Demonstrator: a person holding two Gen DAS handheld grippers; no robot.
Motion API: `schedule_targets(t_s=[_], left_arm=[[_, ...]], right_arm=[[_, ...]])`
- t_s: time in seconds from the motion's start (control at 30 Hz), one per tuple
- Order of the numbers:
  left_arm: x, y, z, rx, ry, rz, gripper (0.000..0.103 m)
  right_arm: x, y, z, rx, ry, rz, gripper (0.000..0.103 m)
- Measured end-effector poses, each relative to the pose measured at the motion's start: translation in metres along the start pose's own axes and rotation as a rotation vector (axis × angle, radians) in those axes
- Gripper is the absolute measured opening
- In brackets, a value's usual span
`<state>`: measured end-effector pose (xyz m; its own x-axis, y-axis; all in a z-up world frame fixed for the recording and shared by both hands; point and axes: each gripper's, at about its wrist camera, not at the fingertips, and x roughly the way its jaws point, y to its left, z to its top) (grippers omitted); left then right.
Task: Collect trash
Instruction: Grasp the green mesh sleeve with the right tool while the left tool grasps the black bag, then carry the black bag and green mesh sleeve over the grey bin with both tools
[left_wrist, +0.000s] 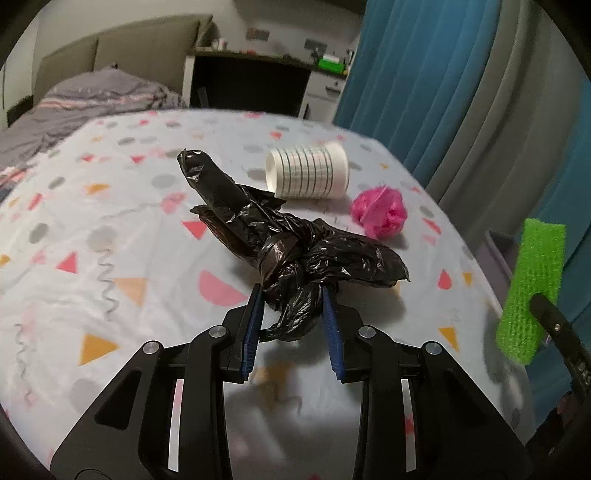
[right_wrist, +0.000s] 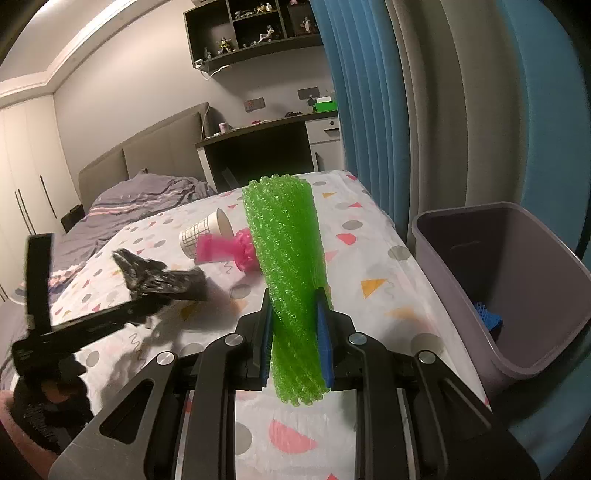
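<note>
Gripping black bag (left_wrist: 295, 243), green foam sleeve (right_wrist: 291, 280)

One crumpled black plastic bag (left_wrist: 280, 243), one paper cup (left_wrist: 308, 171) on its side, one pink plastic wad (left_wrist: 378, 212), one green foam net sleeve (right_wrist: 291, 273), one grey bin (right_wrist: 517, 288) holding what seems one blue item (right_wrist: 487, 317), two claws (left_wrist: 291, 302) (right_wrist: 293, 325), one bed (left_wrist: 110, 206)

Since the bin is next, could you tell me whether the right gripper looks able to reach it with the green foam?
Probably yes: the right gripper holds the green foam, and the bin stands open just beside it, nothing between.
</note>
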<state>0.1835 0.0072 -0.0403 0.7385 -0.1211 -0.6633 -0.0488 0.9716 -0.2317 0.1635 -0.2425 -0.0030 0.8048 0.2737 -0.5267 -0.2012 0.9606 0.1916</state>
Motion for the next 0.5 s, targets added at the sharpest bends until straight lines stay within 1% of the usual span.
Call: schedule_targets(t_s=[0.07, 0.17, 0.5], left_arm=[[-0.014, -0.002, -0.002, 0.018, -0.034, 0.009, 0.031], [-0.032, -0.003, -0.003, 0.034, -0.069, 0.003, 0.031], [-0.063, -0.01, -0.006, 0.05, -0.127, -0.016, 0.031]], right_arm=[[-0.002, 0.0, 0.0, 0.001, -0.003, 0.002, 0.022], [-0.007, -0.001, -0.002, 0.0, -0.008, -0.001, 0.022], [-0.025, 0.0, -0.005, -0.028, -0.033, -0.029, 0.022]])
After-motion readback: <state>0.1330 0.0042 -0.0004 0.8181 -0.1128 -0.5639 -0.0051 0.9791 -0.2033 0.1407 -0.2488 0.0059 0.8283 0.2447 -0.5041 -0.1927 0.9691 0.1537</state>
